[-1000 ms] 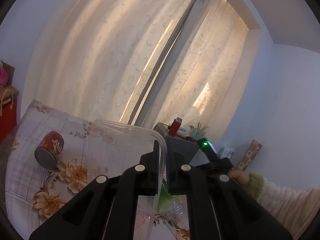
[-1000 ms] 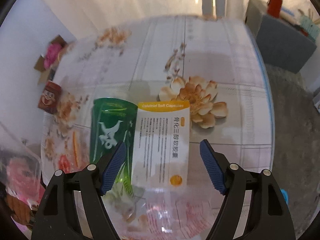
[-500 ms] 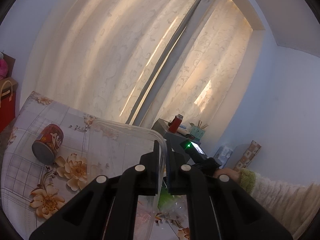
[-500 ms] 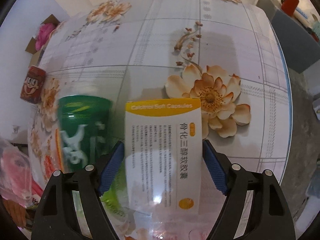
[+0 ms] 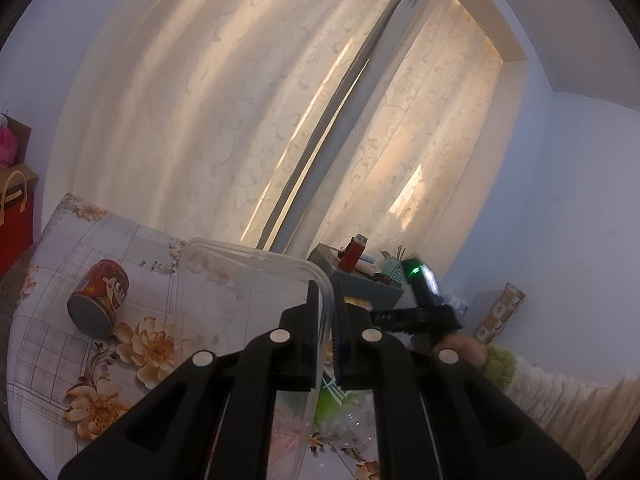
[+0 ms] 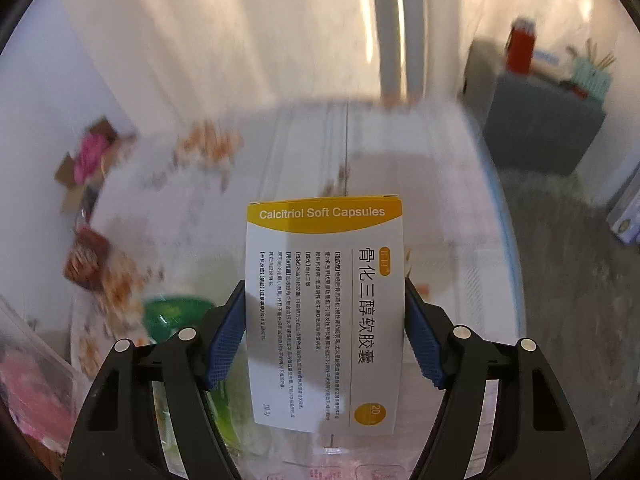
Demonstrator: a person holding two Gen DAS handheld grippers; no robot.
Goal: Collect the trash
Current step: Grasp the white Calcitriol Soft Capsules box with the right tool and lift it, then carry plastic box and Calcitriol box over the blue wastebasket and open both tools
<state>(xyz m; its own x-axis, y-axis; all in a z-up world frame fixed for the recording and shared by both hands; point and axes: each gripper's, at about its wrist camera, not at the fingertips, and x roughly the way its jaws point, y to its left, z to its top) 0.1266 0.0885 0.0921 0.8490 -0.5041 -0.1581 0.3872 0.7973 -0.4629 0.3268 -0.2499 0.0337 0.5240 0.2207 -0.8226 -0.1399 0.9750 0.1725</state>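
ok, my right gripper point(image 6: 325, 332) has its jaws closing on the pill box point(image 6: 324, 312), pads against both sides, box lifted off the table point(image 6: 440, 184). my left gripper point(image 5: 327, 344) is clamped on the clear bin point(image 5: 248, 276) rim. can point(image 5: 98, 298) lies on the table.

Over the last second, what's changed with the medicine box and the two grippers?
The right gripper came down around the medicine box lying beside the green bottle, and its jaws are closing onto the box's sides; it has lifted the box off the floral table. The left gripper stayed shut on the clear container rim. The red can hasn't moved.
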